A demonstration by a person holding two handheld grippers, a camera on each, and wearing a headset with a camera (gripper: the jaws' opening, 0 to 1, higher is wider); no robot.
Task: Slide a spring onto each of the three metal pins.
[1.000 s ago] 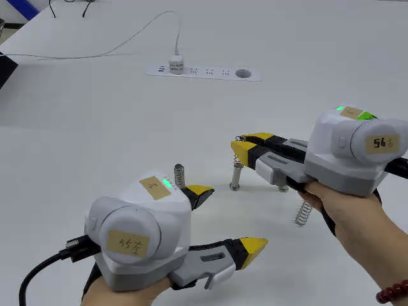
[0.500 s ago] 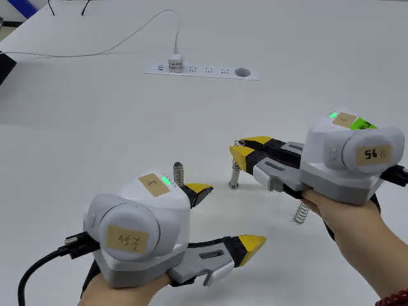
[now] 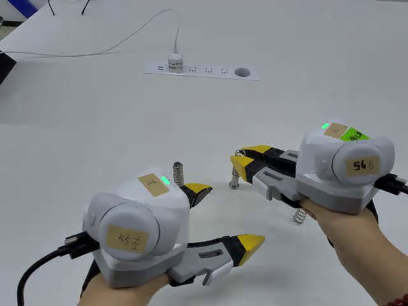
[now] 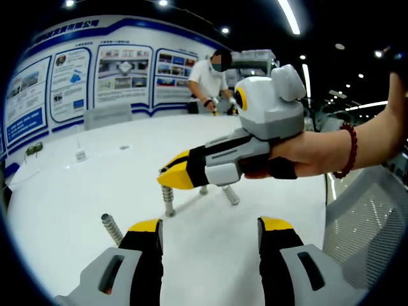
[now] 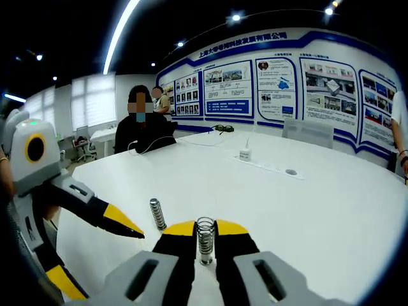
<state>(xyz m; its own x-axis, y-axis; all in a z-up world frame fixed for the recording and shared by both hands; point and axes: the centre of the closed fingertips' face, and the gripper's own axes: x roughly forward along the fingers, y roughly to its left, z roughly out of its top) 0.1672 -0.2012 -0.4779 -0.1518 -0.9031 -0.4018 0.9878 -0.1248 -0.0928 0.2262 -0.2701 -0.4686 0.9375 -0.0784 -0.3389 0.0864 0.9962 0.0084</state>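
Note:
My right gripper is shut on a spring that stands upright over a small metal pin on the white table. To its left another pin stands with a spring on it; it is also seen as the pin in the right gripper view. A loose spring leans on the table under the right gripper's body. My left gripper hangs open near the front edge, with nothing between its jaws, which frame the scene in its own view as the left gripper.
A white power strip with a plug and a cable lies at the far middle of the table. In the left gripper view a third pin's foot shows behind the right gripper. People stand in the background.
My right gripper has come down and slightly toward me, carrying the spring lower along the pin. The left gripper has stayed where it was, open.

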